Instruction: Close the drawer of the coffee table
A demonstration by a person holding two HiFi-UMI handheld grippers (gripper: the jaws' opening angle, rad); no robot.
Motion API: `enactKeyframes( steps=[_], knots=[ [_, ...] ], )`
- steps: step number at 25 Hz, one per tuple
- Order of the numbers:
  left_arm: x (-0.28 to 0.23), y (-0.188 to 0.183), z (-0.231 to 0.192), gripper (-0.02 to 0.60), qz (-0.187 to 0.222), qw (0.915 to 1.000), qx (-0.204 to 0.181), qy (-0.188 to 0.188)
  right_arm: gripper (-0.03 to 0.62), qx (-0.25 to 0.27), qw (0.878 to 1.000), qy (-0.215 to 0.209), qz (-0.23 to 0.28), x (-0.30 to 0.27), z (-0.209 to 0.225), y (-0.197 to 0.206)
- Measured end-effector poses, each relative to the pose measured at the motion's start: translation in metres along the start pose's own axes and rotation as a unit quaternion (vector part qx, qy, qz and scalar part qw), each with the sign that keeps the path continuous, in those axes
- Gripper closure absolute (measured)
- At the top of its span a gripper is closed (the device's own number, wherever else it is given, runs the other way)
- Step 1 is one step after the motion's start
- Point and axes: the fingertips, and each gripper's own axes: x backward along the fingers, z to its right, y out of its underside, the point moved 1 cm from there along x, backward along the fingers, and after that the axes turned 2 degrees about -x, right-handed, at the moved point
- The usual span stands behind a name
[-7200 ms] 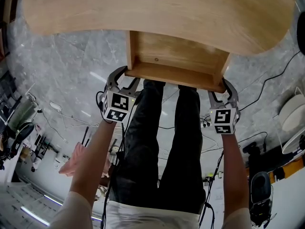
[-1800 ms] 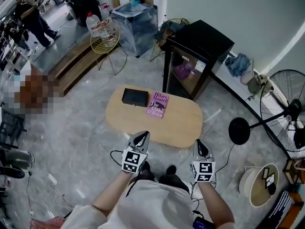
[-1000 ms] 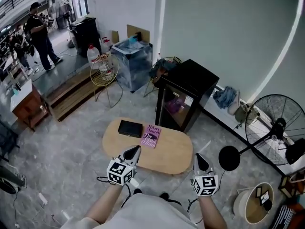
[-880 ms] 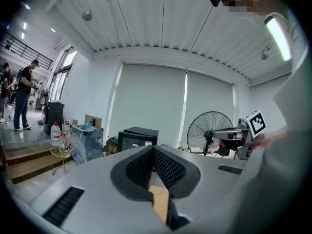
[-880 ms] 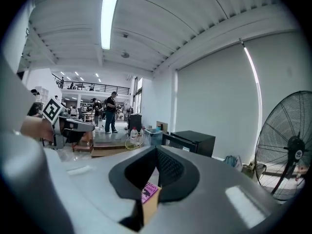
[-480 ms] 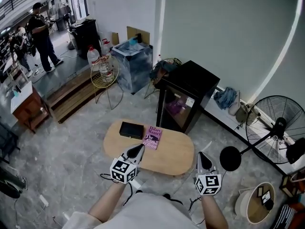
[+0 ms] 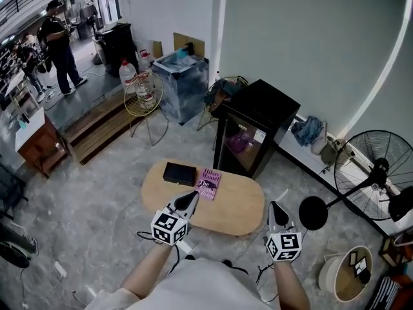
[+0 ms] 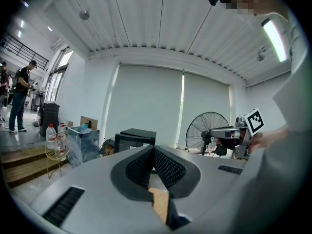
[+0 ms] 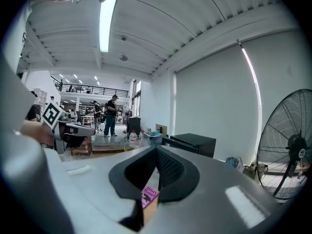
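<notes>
The oval wooden coffee table (image 7: 239,205) stands on the grey floor below me, with a black box (image 7: 179,174) and a purple book (image 7: 208,184) on top. No drawer sticks out past its near edge. My left gripper (image 7: 191,197) and right gripper (image 7: 276,208) hang in the air well above the table, both shut with nothing held. In the left gripper view the jaws (image 8: 153,150) meet at the tip, and the right gripper (image 8: 229,133) shows beside them. The right gripper view has its jaws (image 9: 156,152) together, the book (image 9: 149,197) below them.
A black cabinet (image 7: 258,124) stands behind the table, a floor fan (image 7: 374,166) and a round black base (image 7: 312,213) to the right. A wrapped blue box (image 7: 182,86), a wire stool (image 7: 143,95) and wooden steps are at the back left, where people (image 7: 58,44) stand.
Earlier both grippers were at the front of the pulled-out drawer; now I stand back with no drawer showing. In the last second the grippers barely shifted.
</notes>
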Motion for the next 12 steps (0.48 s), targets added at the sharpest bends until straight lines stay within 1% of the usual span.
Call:
enactKeyframes(
  steps=[12],
  knots=[
    [-0.0056,-0.0010,-0.0017,0.575,0.000,1.0000,0.003,0.002,0.583,0.002,1.000,0.000,-0.006,-0.0034,0.0015,0.0007]
  ],
)
